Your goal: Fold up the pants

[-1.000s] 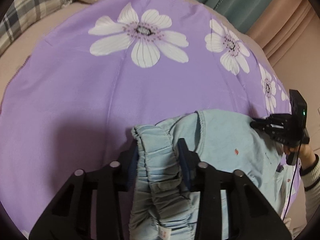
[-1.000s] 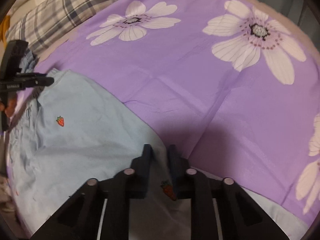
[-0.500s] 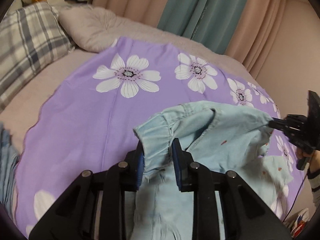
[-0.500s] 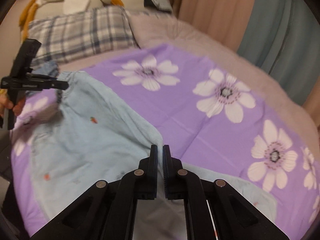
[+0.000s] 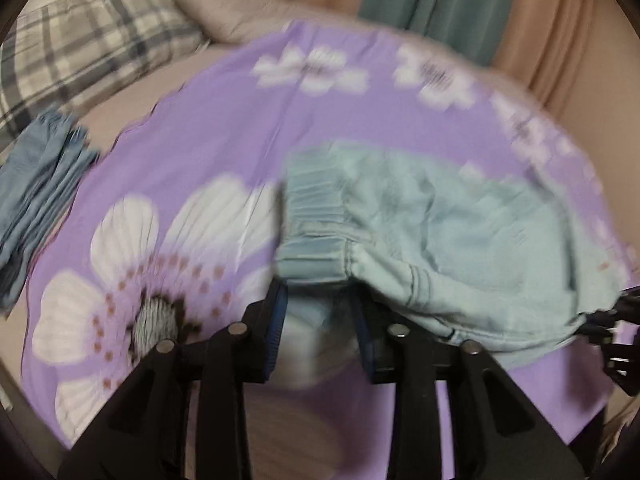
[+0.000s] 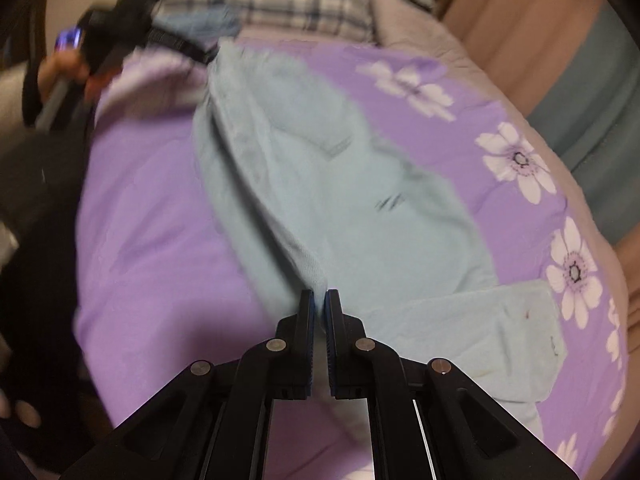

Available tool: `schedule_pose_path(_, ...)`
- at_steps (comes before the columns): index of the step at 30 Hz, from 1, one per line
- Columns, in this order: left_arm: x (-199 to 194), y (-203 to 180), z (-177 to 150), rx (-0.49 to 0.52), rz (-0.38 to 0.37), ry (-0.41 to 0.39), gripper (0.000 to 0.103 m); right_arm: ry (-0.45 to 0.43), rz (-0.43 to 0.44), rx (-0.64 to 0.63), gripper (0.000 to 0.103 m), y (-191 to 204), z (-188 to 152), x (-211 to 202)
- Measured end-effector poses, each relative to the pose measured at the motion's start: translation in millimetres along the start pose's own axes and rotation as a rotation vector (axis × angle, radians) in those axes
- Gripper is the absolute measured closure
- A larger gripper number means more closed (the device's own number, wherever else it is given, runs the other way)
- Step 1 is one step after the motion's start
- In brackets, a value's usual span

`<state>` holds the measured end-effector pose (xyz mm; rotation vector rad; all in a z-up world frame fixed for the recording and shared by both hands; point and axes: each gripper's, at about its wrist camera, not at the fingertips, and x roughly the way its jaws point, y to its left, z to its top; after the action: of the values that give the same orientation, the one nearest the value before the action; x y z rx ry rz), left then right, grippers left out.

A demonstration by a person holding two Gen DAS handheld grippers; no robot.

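Note:
Light blue pants (image 5: 440, 240) hang stretched between my two grippers above a purple flowered sheet (image 5: 192, 168). My left gripper (image 5: 320, 300) is shut on the gathered elastic waistband (image 5: 312, 224). My right gripper (image 6: 319, 300) is shut on the pants' fabric edge (image 6: 312, 272); the cloth runs from it up to the left gripper (image 6: 188, 46) at the top left. One pant leg (image 6: 480, 332) lies on the sheet at the lower right. The right gripper shows at the right edge of the left wrist view (image 5: 612, 320). Both views are motion-blurred.
A folded blue garment (image 5: 40, 184) lies at the sheet's left edge. A plaid pillow (image 5: 80, 48) and a beige pillow (image 5: 240, 4) sit at the back. Curtains (image 5: 440, 0) hang behind the bed. The bed's front edge is near.
Both grippers have lifted and pulled the pants back toward the bed's near edge, keeping their hold. The waistband now hangs in the air and the fabric is stretched between them.

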<state>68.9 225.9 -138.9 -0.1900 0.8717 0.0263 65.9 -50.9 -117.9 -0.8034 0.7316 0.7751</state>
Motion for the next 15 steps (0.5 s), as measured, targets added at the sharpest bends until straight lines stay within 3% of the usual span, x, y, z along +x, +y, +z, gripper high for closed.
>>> schedule_pose_path(4,-18,13,-6,-0.056,-0.006,-0.022,0.075,0.036,-0.013,0.0,0.096,2,1,7)
schedule_pose_path(8,-47,17,-5,-0.083,-0.005,-0.077,0.073,-0.008,0.075,0.097,0.095,-16,4,-18)
schedule_pose_path(12,-55,-22,3,-0.049,-0.117,-0.099,0.072,-0.109,0.161,0.307,0.095,-37,8,-27)
schedule_pose_path(15,-34,-65,0,0.011,-0.202,-0.047,0.069,-0.027,0.206,0.428,0.095,-38,4,14)
